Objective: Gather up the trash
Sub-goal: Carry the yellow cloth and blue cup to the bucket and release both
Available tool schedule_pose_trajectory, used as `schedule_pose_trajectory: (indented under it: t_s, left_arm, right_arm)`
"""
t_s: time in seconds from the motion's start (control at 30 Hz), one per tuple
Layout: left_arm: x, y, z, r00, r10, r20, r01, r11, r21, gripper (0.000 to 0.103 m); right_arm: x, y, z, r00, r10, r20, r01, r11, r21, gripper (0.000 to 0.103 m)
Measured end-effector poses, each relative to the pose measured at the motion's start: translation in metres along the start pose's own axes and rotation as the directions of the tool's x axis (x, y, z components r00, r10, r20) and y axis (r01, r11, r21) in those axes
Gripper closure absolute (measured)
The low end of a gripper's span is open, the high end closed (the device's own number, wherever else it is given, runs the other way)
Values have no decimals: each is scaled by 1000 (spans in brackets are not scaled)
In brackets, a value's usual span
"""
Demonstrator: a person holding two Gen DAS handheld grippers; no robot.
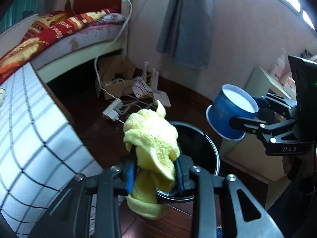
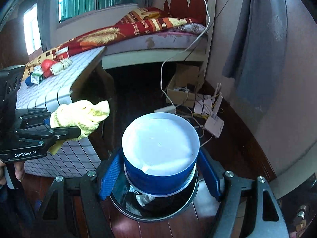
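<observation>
- The cloth (image 1: 152, 136) is soft yellow.
- The cup (image 2: 160, 158) is blue, white inside.
- The bin (image 1: 200, 144) is black.
- The bench (image 2: 65, 83) has white squares with dark lines.
- The blanket (image 2: 118, 33) is red and gold.

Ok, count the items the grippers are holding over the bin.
2. The left gripper grips a yellow cloth at the black bin's near rim. The right gripper holds a blue cup above the bin's opening.

We see daylight from the windows (image 2: 79, 0), glare blown out there, dim floor (image 1: 95, 123), soft blur, fisheye-bent black edges.
</observation>
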State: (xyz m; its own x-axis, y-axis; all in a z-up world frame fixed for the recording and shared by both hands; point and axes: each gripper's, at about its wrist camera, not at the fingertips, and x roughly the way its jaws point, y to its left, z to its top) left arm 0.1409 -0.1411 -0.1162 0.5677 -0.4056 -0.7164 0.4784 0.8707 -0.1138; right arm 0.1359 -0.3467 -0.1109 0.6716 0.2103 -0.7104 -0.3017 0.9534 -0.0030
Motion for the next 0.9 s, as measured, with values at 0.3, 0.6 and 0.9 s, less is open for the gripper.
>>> schedule_pose_trajectory:
  t_s: [0.3, 0.6, 0.9]
  left_arm:
    - [41, -13, -12, 993, -43, -114, 46, 999, 19, 69]
    - [72, -13, -22, 984, -43, -171, 41, 999, -15, 26]
    - [59, -2, -22, 989, 99, -110, -104, 994, -44, 2]
  right_arm:
    - [39, -7, -24, 993, 32, -112, -34, 999, -23, 26]
    - [83, -18, -41, 969, 12, -249, -17, 1000, -18, 0]
    - [84, -59, -42, 962, -67, -264, 102, 987, 120, 0]
